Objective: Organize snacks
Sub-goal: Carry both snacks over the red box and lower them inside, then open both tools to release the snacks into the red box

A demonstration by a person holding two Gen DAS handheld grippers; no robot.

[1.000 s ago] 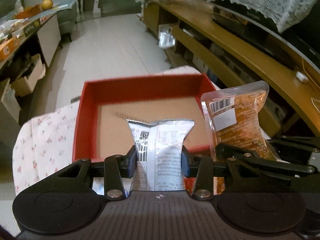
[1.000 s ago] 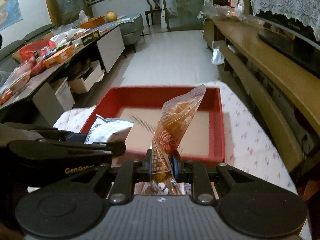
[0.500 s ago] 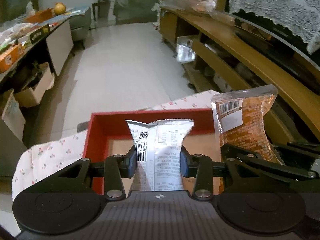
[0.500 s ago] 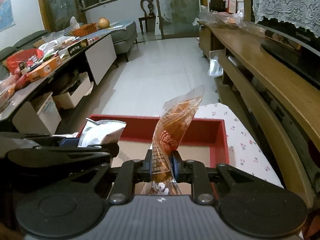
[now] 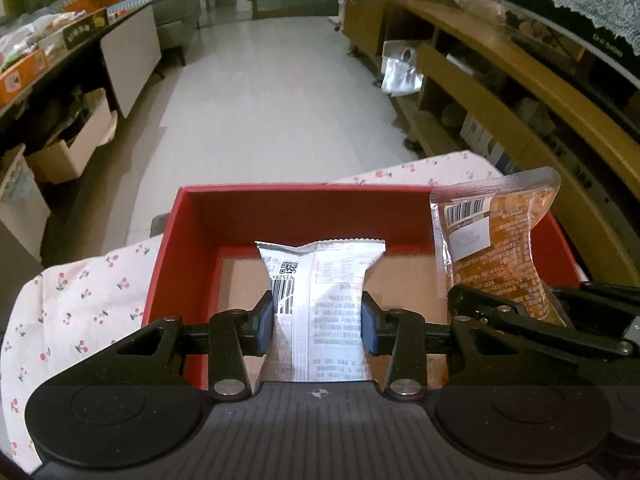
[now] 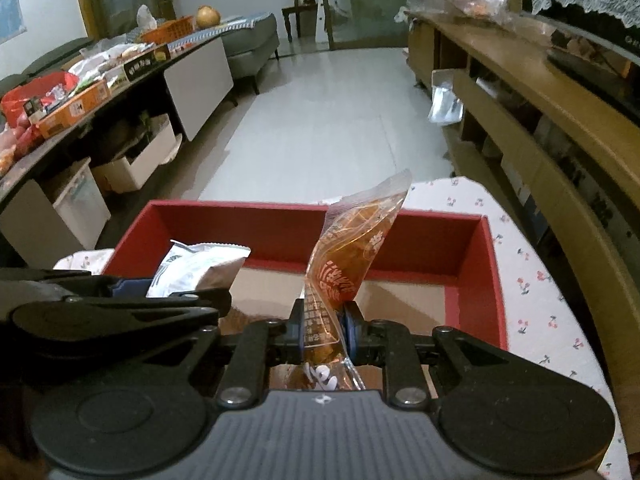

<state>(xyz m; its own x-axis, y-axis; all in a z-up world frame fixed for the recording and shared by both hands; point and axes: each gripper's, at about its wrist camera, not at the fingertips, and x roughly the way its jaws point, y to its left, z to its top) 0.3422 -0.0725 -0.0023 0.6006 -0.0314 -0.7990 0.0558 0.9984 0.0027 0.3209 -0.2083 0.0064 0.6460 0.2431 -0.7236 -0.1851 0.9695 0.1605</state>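
A silver snack packet [image 5: 320, 276] stands upright between the pads of my left gripper [image 5: 318, 320], whose jaws are opening slightly while the pads still touch it. My right gripper [image 6: 323, 330] is shut on an orange snack packet [image 6: 352, 248], pinched edge-on. Both packets hang over the cardboard floor of an open red box [image 5: 304, 208]. The orange packet [image 5: 496, 248] shows at the right of the left wrist view. At the left of the right wrist view is the silver packet [image 6: 200, 264]. The two grippers are side by side, close together.
The red box [image 6: 490, 272] rests on a table with a cherry-print cloth [image 5: 72, 300]. A wooden shelf unit [image 5: 520, 92] runs along the right. A long counter [image 6: 80, 100] piled with snacks lines the left, with cardboard boxes [image 5: 68, 148] on the floor below it.
Both grippers have moved forward and lower over the red box, each still carrying its packet. The box's far wall now sits closer behind the packets.
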